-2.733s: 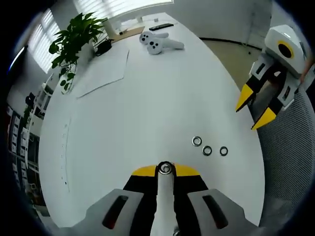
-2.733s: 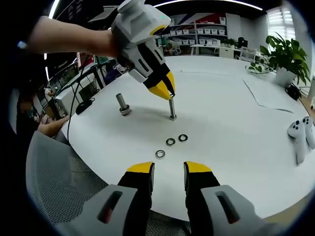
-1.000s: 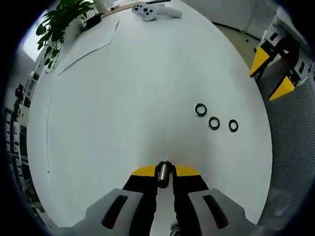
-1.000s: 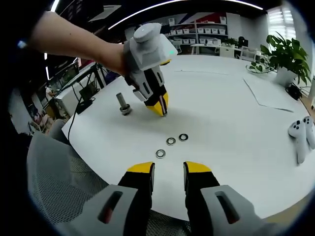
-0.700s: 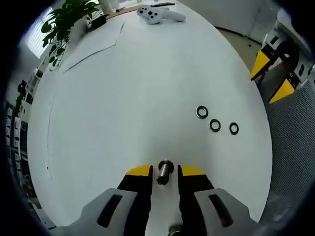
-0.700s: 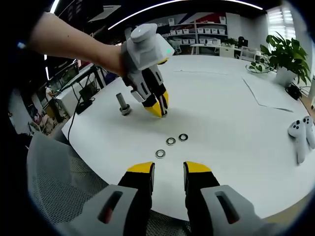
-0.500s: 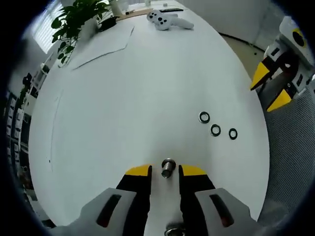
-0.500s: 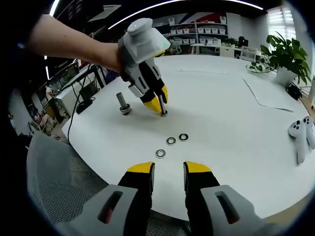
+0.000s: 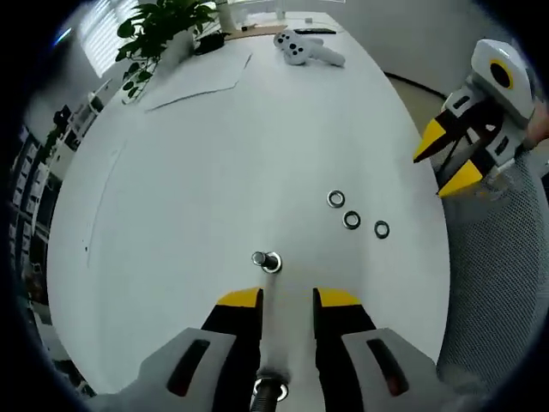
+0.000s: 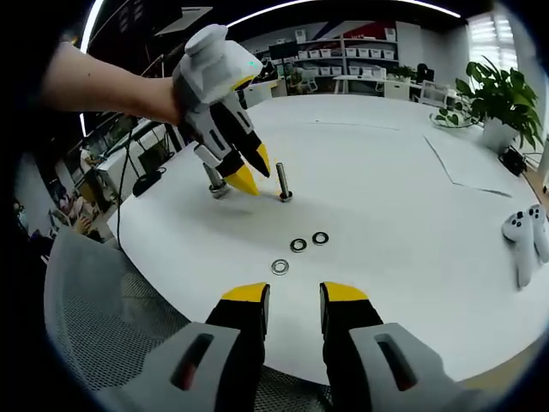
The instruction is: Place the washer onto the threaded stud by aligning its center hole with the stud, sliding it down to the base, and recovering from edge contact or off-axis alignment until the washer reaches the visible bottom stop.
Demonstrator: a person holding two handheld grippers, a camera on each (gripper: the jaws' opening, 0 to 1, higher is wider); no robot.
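— Where does the left gripper view look from?
— High above the round white table [image 9: 214,154], steeply down, close over the upright steel threaded stud [image 9: 271,262] — the potted green plant [image 9: 163,30] at the far edge.
— And the right gripper view?
— Low at the table's [image 10: 412,197] near edge, facing across, farther back. Both share the stud [image 10: 282,182] and three loose steel washers [image 10: 298,246] [image 9: 352,220].
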